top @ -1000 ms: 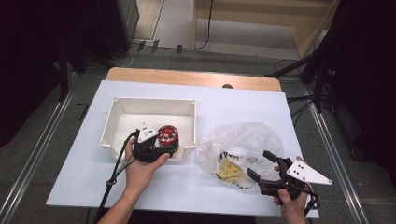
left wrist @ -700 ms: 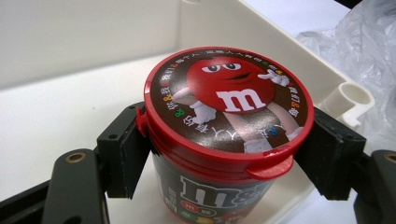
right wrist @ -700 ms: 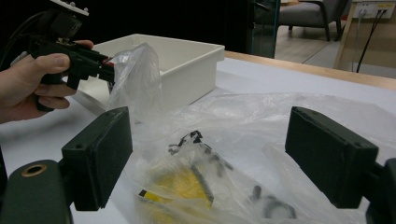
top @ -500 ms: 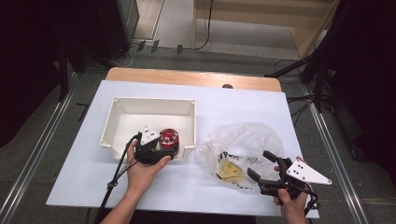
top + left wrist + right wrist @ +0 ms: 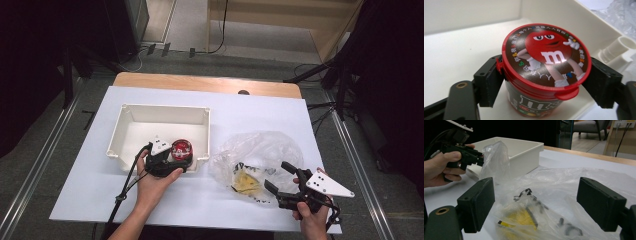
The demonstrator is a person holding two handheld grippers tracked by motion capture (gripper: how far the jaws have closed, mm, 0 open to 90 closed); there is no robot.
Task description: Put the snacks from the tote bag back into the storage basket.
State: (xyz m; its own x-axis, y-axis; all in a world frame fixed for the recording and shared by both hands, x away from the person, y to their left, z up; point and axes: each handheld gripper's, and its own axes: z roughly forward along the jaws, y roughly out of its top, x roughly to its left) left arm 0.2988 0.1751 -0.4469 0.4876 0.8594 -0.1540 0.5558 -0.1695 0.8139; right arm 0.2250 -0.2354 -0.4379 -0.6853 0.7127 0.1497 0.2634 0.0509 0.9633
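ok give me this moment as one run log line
left gripper: shut on m&m's tub, inside white bin | right gripper: open, at clear plastic bag | bag on table

Two black hand-held grippers, bare forearms.
Left gripper [image 5: 172, 161] with black trailing cable; right gripper [image 5: 281, 177] with grey three-cornered plate, square jaw pads, brass-coloured pivot screw.

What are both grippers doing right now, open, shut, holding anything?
Left gripper: shut on the red-lidded candy tub, over the white bin.
Right gripper: open, holding nothing, at the plastic bag.
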